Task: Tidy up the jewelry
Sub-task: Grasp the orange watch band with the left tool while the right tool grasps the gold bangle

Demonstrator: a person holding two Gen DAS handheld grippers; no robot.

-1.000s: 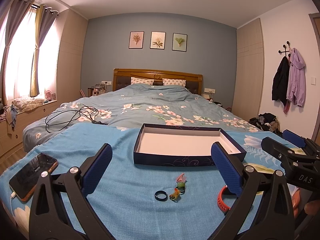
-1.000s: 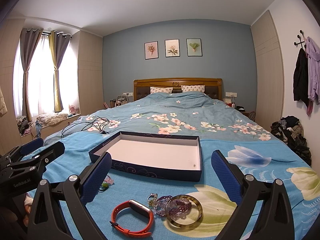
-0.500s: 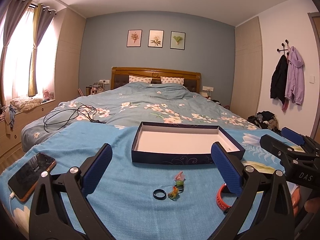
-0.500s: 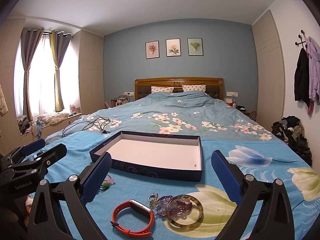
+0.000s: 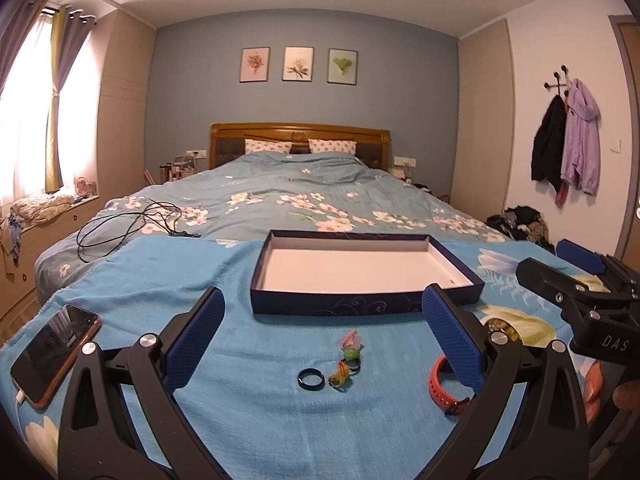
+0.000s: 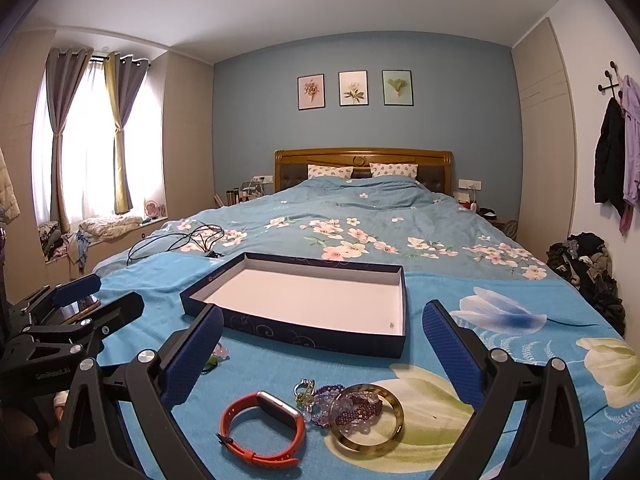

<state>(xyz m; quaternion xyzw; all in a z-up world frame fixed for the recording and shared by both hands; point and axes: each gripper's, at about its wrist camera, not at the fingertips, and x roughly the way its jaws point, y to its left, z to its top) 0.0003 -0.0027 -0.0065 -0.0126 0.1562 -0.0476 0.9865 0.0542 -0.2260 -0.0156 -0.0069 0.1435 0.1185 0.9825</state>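
An empty dark blue box [image 5: 360, 306] with a white floor lies on the blue blanket; it also shows in the right wrist view [image 6: 308, 334]. In front of it lie a black ring [image 5: 311, 379], small green and pink charms [image 5: 347, 360] and an orange wristband [image 5: 440, 386]. The right wrist view shows the orange wristband [image 6: 260, 432], purple bead bracelets [image 6: 344, 406] and an amber bangle [image 6: 368, 420]. My left gripper [image 5: 322, 340] is open and empty above the ring and charms. My right gripper [image 6: 322, 356] is open and empty above the wristband and bangle.
A phone [image 5: 54, 354] on a charging cable lies at the blanket's left edge. A black cable [image 5: 128, 224] is coiled on the floral duvet behind. Clothes are piled on the floor at the right [image 6: 588, 268]. The bed runs back to the wooden headboard [image 5: 300, 132].
Both views have shifted slightly; the box and jewelry sit a little lower and closer in frame. Both grippers stay open and nothing was picked up.
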